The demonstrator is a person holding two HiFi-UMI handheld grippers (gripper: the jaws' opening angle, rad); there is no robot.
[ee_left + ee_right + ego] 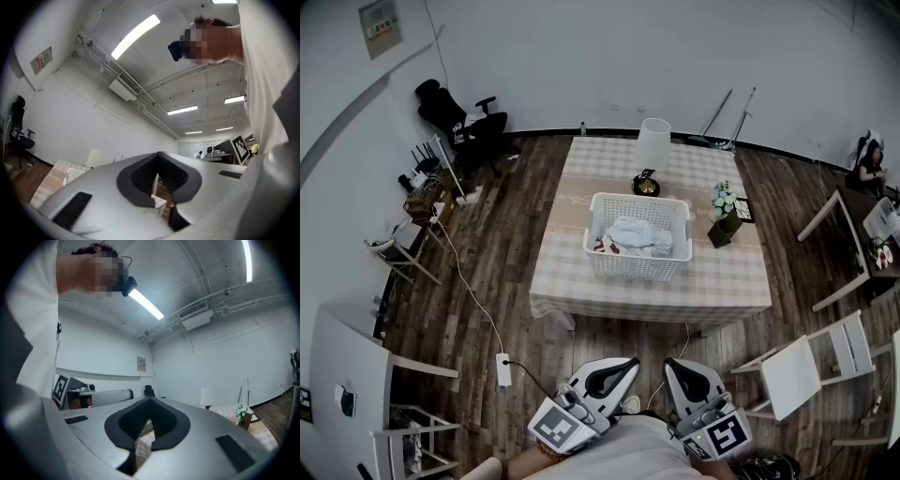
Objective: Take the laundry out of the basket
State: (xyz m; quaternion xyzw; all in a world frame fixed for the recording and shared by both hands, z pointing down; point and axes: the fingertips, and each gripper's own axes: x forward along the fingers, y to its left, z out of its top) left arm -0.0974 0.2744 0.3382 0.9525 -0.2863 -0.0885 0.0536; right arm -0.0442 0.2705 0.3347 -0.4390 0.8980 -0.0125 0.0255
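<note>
In the head view a white slatted basket stands near the middle of the frame, on a bench covered with a pale checked cloth. The laundry lies inside the basket, a light blue-white bundle with a bit of red at its left edge (the separate pieces cannot be told apart). Just above the basket in the frame stands a lamp with a white shade. To the basket's right is a small dark pot of flowers.

At the bottom of the frame the left gripper and the right gripper sit side by side, close to the person's body. Both point up the frame toward the bench and are well apart from it, over the wooden floor. In the left gripper view the jaws are clenched, tips meeting, with nothing between them. The right gripper view shows the same, jaws pressed together and empty.

A white chair stands at the lower right of the frame and a black office chair at the upper left. A white power strip lies on the floor, below and left of the bench.
</note>
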